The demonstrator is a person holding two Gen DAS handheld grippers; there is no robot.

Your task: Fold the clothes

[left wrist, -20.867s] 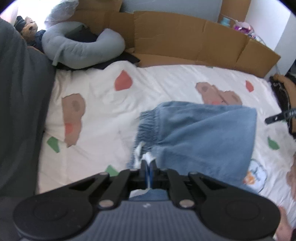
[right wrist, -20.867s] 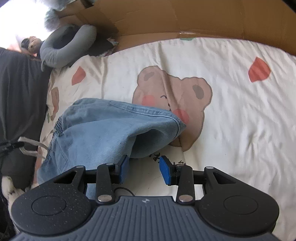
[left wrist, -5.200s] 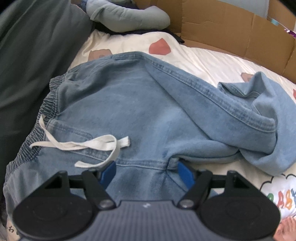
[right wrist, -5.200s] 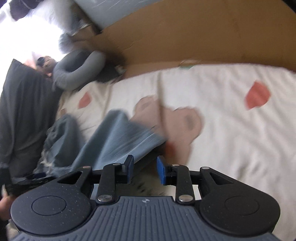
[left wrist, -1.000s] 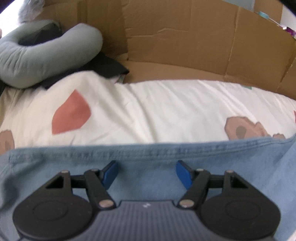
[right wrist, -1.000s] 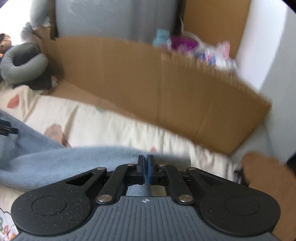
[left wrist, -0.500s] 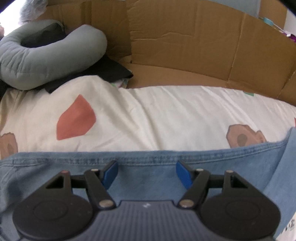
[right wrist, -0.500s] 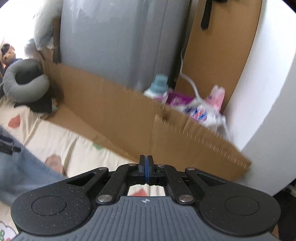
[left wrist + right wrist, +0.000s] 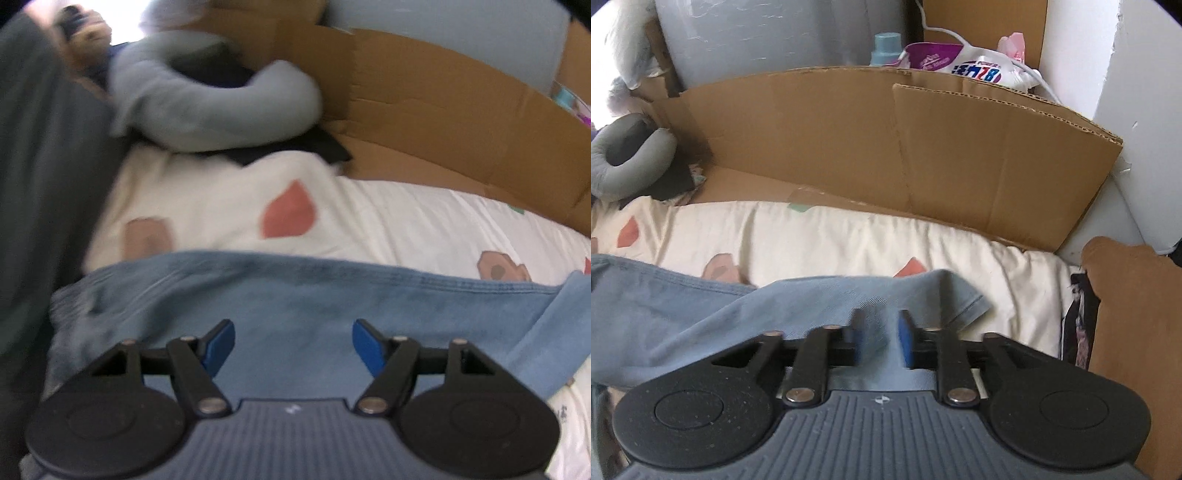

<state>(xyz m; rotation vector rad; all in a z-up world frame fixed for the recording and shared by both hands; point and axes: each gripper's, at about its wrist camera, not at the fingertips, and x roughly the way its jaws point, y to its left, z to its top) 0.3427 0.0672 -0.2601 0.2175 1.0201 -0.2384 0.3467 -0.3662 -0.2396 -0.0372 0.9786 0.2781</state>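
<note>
Left wrist view: bedsheet [image 9: 388, 225], cream with bear and red-patch print, fills the middle band; cardboard wall [image 9: 436, 122] runs across the upper right, grey U-shaped pillow [image 9: 207, 110] sits upper left. Frame is motion-blurred.

Denim trousers [image 9: 295, 295] lie flat on the sheet as a wide band across the lower half, long axis left to right in frame. Gathered waistband end is at lower left, the leg runs off toward the right edge, where a lighter fold of denim overlaps it. Seamed far edge runs straight across mid-frame.

Left gripper [image 9: 293, 341]: fingers spread wide, blue pads apart, only flat denim showing between them, nothing pinched. Whether the tips touch the cloth I can't tell.

Right wrist view: same cardboard wall [image 9: 886, 147] across the upper half, denim trousers [image 9: 812, 306] in the lower left and centre, with the hem corner ending just right of the fingers. Right gripper [image 9: 881, 343] jaws are opening; a ridge of denim stands between the pads but they don't look to be pressing on it.

Judgement: garment axis runs from one gripper to the other, left one at the waistband half, right one at the hem. Next fold likely goes along that axis, so the right one is nearer the end to be carried over.
</note>
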